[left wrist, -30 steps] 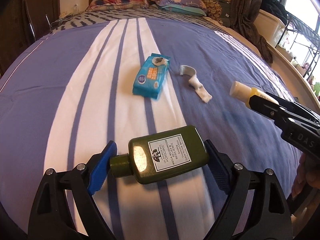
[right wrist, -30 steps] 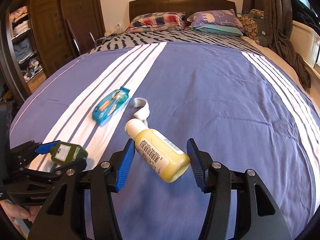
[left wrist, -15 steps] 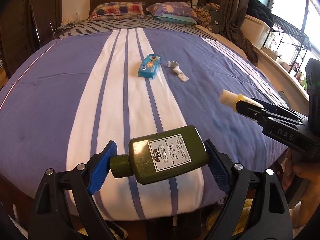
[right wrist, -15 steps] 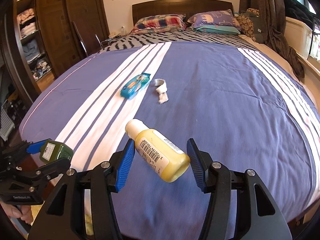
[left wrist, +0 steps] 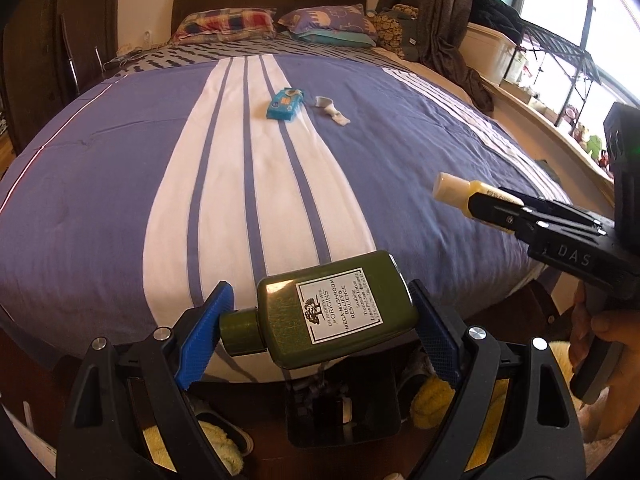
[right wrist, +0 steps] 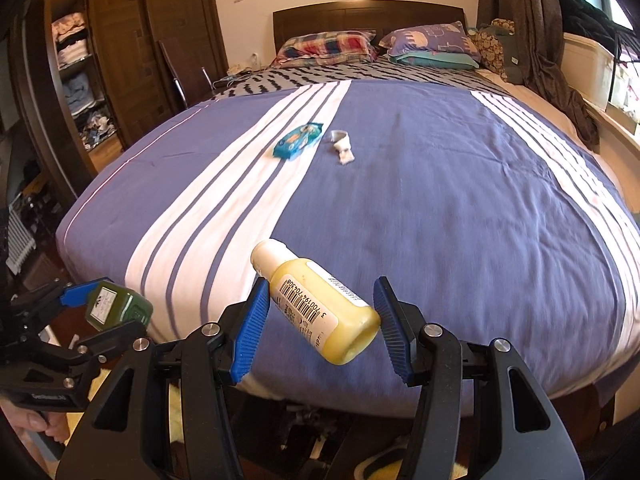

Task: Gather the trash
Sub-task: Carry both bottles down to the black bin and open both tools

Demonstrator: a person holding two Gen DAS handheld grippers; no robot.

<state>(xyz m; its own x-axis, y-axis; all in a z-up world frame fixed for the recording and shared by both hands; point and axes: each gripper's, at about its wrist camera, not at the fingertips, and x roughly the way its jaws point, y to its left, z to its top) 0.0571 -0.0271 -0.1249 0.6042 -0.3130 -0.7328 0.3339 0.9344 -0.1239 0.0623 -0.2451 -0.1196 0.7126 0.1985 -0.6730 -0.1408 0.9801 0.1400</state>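
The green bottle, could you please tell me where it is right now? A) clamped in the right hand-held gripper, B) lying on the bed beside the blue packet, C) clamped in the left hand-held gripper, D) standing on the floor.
C: the green bottle sits sideways between the blue pads of the left hand-held gripper, while the right hand-held gripper holds a yellow bottle.

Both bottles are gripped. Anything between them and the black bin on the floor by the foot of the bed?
Nothing visible. The green Origins bottle sits in the left hand-held gripper almost above the open black bin. The yellow barcoded bottle in the right hand-held gripper hangs over the bed edge.
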